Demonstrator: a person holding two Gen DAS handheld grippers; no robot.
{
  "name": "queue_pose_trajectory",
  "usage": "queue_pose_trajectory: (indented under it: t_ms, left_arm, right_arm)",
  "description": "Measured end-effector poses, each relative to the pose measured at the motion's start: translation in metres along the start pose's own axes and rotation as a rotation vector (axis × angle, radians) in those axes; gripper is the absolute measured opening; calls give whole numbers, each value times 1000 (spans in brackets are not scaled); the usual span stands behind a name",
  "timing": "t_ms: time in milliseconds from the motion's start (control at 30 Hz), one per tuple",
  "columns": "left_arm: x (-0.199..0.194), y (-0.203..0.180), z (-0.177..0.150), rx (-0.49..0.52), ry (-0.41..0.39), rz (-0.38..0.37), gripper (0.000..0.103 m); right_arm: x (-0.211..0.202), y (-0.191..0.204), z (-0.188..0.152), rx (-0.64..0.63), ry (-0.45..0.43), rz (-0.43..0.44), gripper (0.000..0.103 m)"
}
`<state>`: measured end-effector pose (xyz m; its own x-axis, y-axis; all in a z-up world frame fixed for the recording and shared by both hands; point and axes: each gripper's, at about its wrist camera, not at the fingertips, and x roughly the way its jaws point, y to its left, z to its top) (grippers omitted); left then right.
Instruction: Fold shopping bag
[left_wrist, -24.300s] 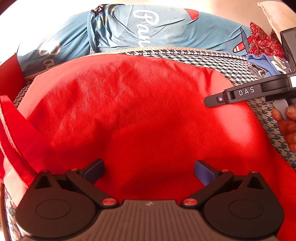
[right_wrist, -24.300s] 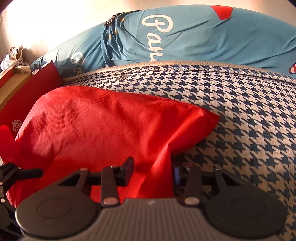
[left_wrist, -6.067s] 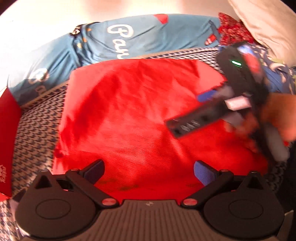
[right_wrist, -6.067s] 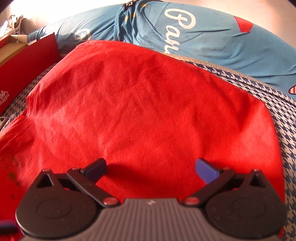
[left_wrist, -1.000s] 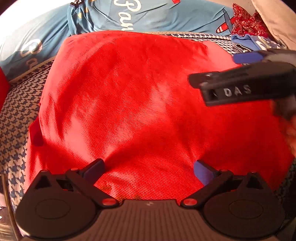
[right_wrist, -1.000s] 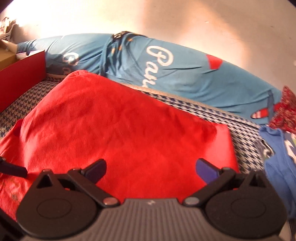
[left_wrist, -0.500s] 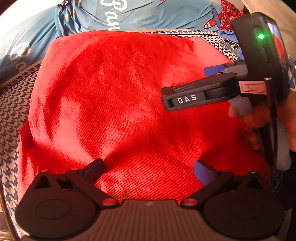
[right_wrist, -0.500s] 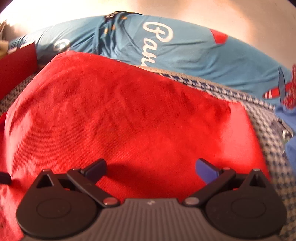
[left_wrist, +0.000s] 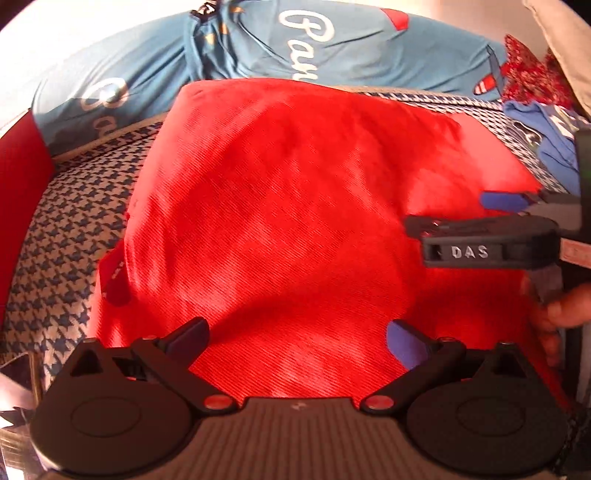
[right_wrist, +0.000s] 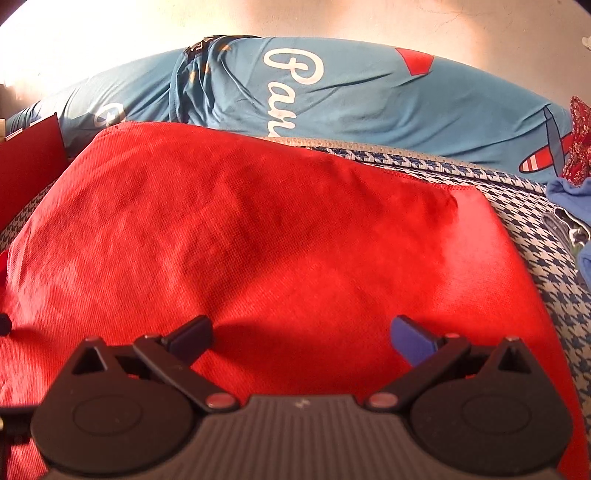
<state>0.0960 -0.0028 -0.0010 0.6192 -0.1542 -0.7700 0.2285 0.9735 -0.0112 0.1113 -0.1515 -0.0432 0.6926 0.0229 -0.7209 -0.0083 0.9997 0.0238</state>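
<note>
Nearest me, my left gripper (left_wrist: 297, 334) stands with its jaws spread wide and holds nothing, just above the near edge of the red shopping bag (left_wrist: 295, 206). My right gripper (right_wrist: 301, 332) is likewise spread and empty over the same fabric; in the left wrist view it enters from the right, above the bag's right side, with a hand (left_wrist: 561, 314) on its grip. The bag lies flattened on the houndstooth cover (right_wrist: 546, 254). Its handle (left_wrist: 114, 280) pokes out at the left edge. Beyond it lies a blue printed pillow (right_wrist: 332, 92), with a blue cloth (left_wrist: 546, 129) at far right.
</note>
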Motion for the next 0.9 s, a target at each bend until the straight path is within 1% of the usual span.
queue_pose_trajectory:
  t_ms: [133, 267, 433, 667, 900]
  left_arm:
    - [7, 5, 0, -20, 17, 13, 103]
    - [11, 2, 3, -9, 20, 22, 103]
    - [10, 5, 2, -38, 41, 4, 103]
    - [7, 2, 1, -32, 44, 5, 103]
    - [0, -6, -6, -19, 53, -14, 103]
  right_arm:
    - [0, 0, 0, -4, 0, 2, 103]
    - [1, 0, 0, -6, 1, 3, 103]
    - [1, 0, 0, -7, 0, 6, 103]
    - [1, 0, 1, -8, -1, 7, 103]
    - [0, 1, 0, -7, -2, 4, 103]
